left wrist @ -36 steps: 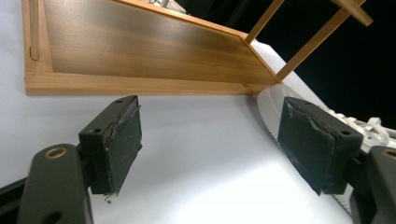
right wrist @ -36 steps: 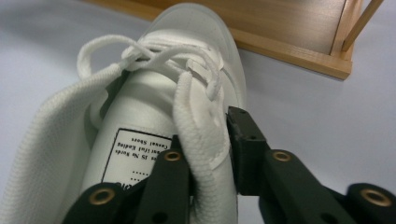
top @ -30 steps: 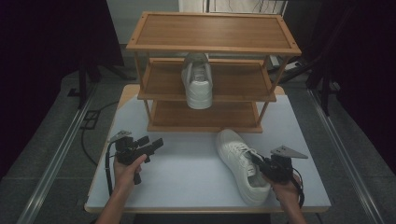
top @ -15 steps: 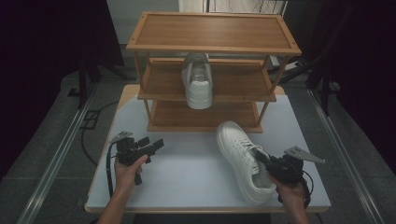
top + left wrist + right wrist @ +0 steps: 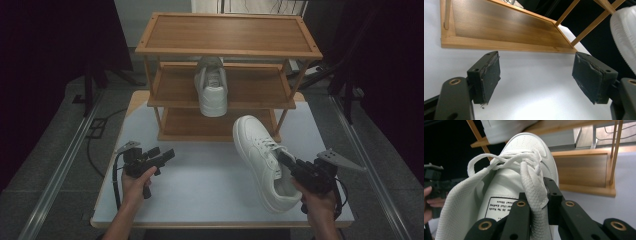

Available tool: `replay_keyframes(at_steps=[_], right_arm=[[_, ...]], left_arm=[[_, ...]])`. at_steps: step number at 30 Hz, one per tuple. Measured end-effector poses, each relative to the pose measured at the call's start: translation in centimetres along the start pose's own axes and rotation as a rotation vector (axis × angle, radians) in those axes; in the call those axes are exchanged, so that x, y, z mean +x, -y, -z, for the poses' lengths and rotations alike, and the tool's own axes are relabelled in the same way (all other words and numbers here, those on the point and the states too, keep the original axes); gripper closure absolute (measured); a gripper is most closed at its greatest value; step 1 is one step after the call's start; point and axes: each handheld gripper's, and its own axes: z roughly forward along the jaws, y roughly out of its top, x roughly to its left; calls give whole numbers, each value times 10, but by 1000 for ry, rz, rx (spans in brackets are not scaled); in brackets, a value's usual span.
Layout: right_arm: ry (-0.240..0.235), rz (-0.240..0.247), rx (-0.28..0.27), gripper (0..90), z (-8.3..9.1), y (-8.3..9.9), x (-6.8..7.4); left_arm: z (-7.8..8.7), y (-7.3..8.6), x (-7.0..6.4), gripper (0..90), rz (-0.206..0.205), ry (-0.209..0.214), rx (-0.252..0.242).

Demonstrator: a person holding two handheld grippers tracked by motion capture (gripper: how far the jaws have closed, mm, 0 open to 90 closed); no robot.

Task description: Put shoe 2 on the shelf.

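A white sneaker (image 5: 262,157) is tilted up off the white table, toe toward the wooden shoe rack (image 5: 227,37). My right gripper (image 5: 286,160) is shut on the side wall of its opening; in the right gripper view the jaws pinch the sneaker's collar (image 5: 535,195) beside the laces. A second white sneaker (image 5: 211,90) sits on the rack's middle shelf, toe hanging over the front edge. At the table's left my left gripper (image 5: 162,156) is open and holds nothing; its pads (image 5: 490,75) face the rack's bottom shelf (image 5: 499,27).
The white table (image 5: 200,180) has free room between the two grippers. The rack's bottom shelf (image 5: 215,125) and top shelf are bare. Metal floor rails (image 5: 55,175) run along both sides of the table, with dark stands behind.
My right gripper has lifted the sneaker's heel end and carried the shoe toward the rack, toe raised. The left gripper has stayed where it was.
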Motion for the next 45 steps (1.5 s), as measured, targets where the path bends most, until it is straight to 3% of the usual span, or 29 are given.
replay_keyframes(at_steps=[9, 21, 30, 36, 45], right_arm=[[25, -8, -60, 834, 1, -40, 3], [127, -41, -82, 834, -45, -93, -2], [180, -46, -89, 835, -74, -106, 5], [221, -74, -94, 835, -88, -109, 5], [224, -115, -100, 835, -111, -116, 4]], left_arm=[[2, 0, 1, 227, 4, 5, 0], [4, 2, 3, 228, 5, 4, 0], [7, 8, 1, 228, -14, 24, 18], [7, 8, -1, 228, -15, 49, 23], [8, 7, 0, 228, -15, 43, 17]])
